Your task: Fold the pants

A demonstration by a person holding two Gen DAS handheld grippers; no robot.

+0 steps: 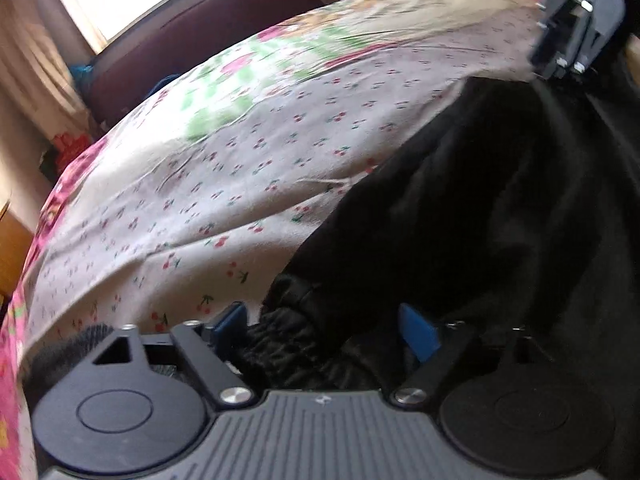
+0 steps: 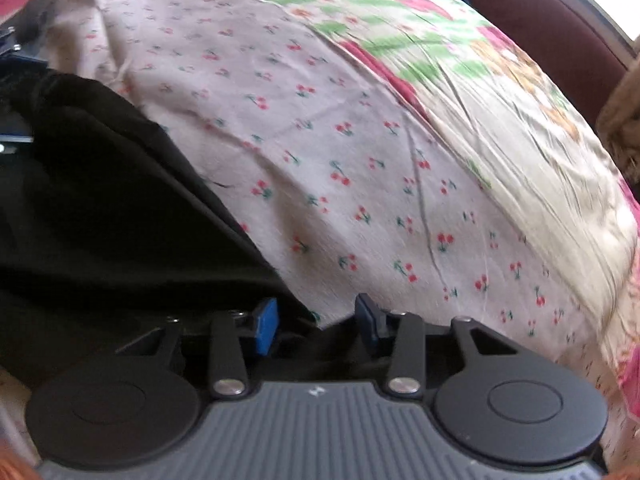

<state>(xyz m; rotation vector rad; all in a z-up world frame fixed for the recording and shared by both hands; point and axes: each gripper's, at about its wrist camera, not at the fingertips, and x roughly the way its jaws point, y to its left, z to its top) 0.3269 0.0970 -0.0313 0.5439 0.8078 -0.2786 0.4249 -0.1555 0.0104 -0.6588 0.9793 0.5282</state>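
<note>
Black pants (image 1: 480, 208) lie on a bed sheet with a cherry print (image 1: 224, 176). In the left wrist view my left gripper (image 1: 326, 330) stands open with its blue pads on either side of the gathered elastic cuff (image 1: 288, 336). The right gripper's body (image 1: 576, 24) shows at the top right by the far end of the pants. In the right wrist view the pants (image 2: 104, 208) fill the left side, and my right gripper (image 2: 318, 322) stands open around their black edge. The left gripper (image 2: 12, 52) shows partly at the far left.
The cherry sheet (image 2: 360, 152) covers the bed, with a floral blanket (image 2: 500, 64) beyond it. A dark red headboard (image 1: 192, 36) and a bright window with curtains (image 1: 48, 40) stand behind. A wooden edge (image 1: 12, 240) is at the left.
</note>
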